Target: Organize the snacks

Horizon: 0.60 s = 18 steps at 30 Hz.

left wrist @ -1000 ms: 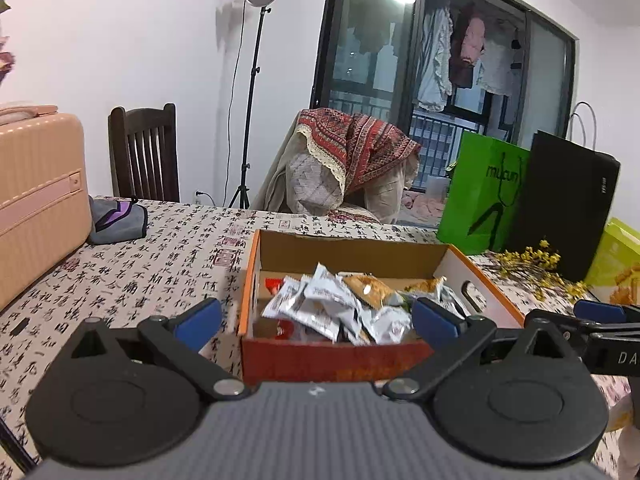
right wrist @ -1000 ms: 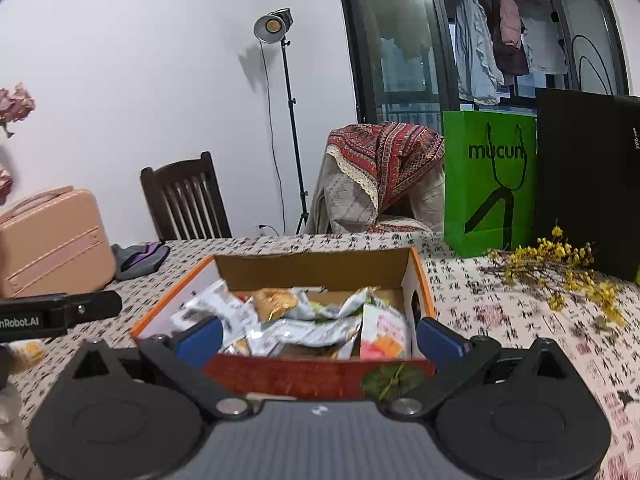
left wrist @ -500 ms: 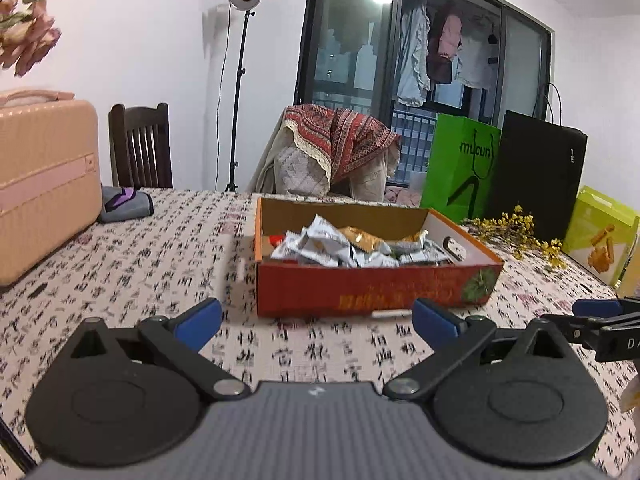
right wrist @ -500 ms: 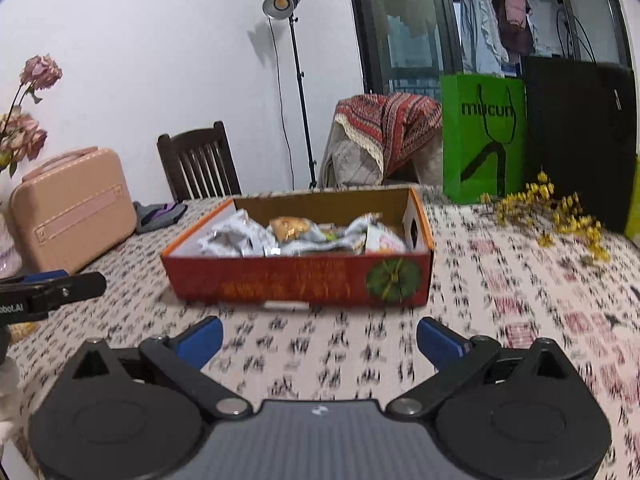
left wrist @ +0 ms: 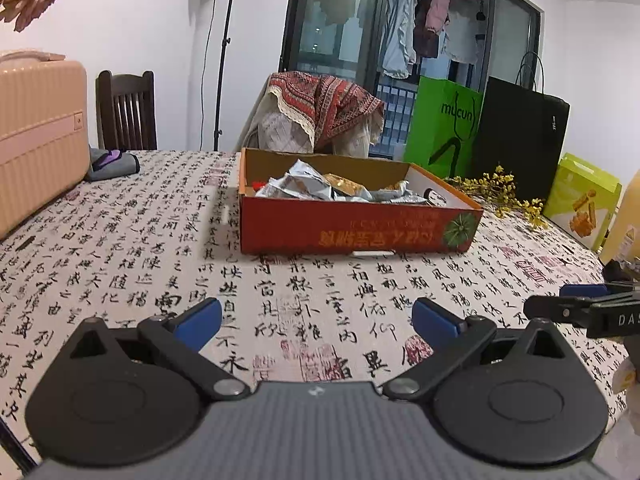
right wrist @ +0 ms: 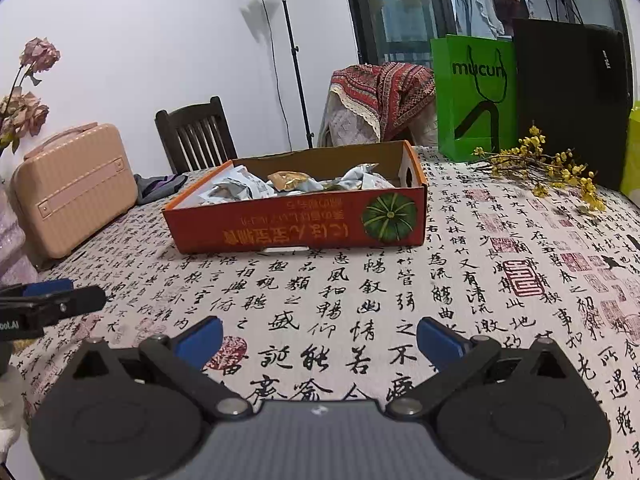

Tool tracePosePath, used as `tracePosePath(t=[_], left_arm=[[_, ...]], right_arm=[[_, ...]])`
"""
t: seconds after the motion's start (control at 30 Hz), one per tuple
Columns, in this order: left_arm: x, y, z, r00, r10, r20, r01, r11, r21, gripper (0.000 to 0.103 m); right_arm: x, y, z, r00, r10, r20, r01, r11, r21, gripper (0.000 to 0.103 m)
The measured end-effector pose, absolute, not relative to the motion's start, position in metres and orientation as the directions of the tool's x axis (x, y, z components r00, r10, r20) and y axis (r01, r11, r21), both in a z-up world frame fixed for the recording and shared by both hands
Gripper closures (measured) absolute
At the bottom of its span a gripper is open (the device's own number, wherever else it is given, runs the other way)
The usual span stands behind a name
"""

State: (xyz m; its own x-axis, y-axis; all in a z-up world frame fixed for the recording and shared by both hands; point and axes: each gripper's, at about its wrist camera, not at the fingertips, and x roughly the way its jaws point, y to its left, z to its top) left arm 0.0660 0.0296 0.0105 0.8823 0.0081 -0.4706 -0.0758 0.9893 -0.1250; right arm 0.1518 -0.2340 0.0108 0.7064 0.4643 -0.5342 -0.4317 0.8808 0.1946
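Note:
A shallow red cardboard box (left wrist: pixel 356 230) (right wrist: pixel 296 228) with a pumpkin print stands mid-table on the calligraphy cloth. Several silver and orange snack packets (left wrist: pixel 320 186) (right wrist: pixel 288 184) fill it. My left gripper (left wrist: pixel 316 320) is open near the table's front edge, well short of the box, with nothing between its blue pads. My right gripper (right wrist: pixel 318 334) is also open and empty, equally far back. Each gripper's tip shows at the side of the other view: right gripper (left wrist: pixel 580 304), left gripper (right wrist: pixel 52 300).
A pink suitcase (left wrist: pixel 36 136) (right wrist: pixel 72 188) stands at the left. Green bag (left wrist: pixel 444 124), black bag (left wrist: pixel 520 136) and yellow flower sprigs (right wrist: pixel 544 168) sit behind the box at right. A green snack carton (left wrist: pixel 580 200) is far right. A folded grey cloth (left wrist: pixel 112 162) lies back left.
Both grippers have pulled back from the box toward the table's front edge; a second ago they flanked its near wall. Both stayed open and empty.

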Motion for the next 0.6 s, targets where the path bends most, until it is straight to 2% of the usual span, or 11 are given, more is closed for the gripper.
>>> tracePosePath(t=[0.6], left_arm=[[0.0653,0.0255,0.0092,0.882,-0.006,-0.47,-0.061,0.99,-0.127,0.0]], right_arm=[[0.1494,-0.2333,0.0136,0.712,0.463,-0.528,-0.436,0.881,0.184,0.0]])
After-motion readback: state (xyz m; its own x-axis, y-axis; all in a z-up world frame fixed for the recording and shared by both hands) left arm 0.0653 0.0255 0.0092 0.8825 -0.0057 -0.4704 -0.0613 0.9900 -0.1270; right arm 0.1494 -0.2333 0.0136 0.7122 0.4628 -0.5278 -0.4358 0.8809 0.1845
